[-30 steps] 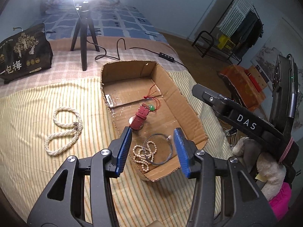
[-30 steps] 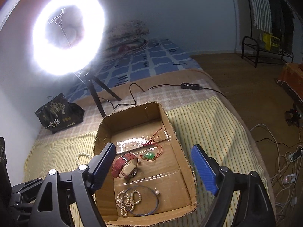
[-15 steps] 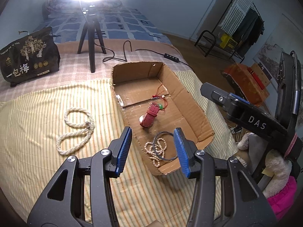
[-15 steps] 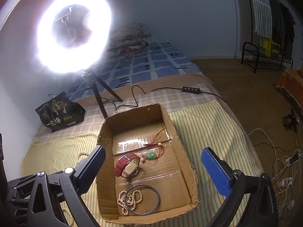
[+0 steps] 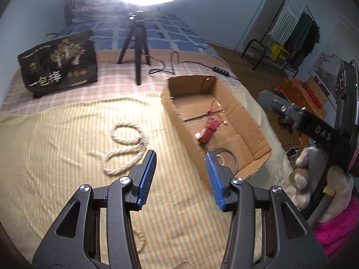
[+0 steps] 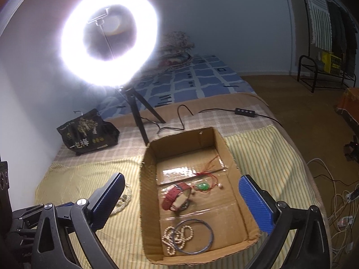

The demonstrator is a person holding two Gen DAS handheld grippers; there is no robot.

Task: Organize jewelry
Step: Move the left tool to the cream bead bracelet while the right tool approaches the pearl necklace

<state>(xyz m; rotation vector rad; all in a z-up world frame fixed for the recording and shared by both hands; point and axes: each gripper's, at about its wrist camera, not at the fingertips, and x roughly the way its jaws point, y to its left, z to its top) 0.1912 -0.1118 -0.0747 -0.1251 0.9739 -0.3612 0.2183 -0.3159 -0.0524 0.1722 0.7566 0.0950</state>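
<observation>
A shallow cardboard box point(image 6: 233, 157) point(image 5: 255, 121) lies on the striped bedcover. In it are a red-strapped watch point(image 6: 176, 198) point(image 5: 207, 131), a green pendant on a red cord point(image 6: 203, 186), a small bead strand point(image 6: 177, 235) and a blue bangle point(image 6: 202, 242). A thick pearl rope necklace point(image 5: 125, 148) lies on the cover left of the box; its edge shows in the right wrist view point(image 6: 125, 196). My left gripper point(image 5: 180, 179) is open and empty, above the cover between necklace and box. My right gripper point(image 6: 181, 199) is open and empty, above the box.
A ring light on a tripod point(image 6: 134, 109) point(image 5: 135, 44) stands behind the box with its cable and switch point(image 6: 244, 112). A black printed bag point(image 5: 59, 67) sits at the back left. The bed edge drops off right of the box; cables lie on the floor point(image 6: 341, 201).
My left gripper has swung left, away from over the box towards the pearl rope necklace. My right gripper has pulled back and up a little. Both have stayed open.
</observation>
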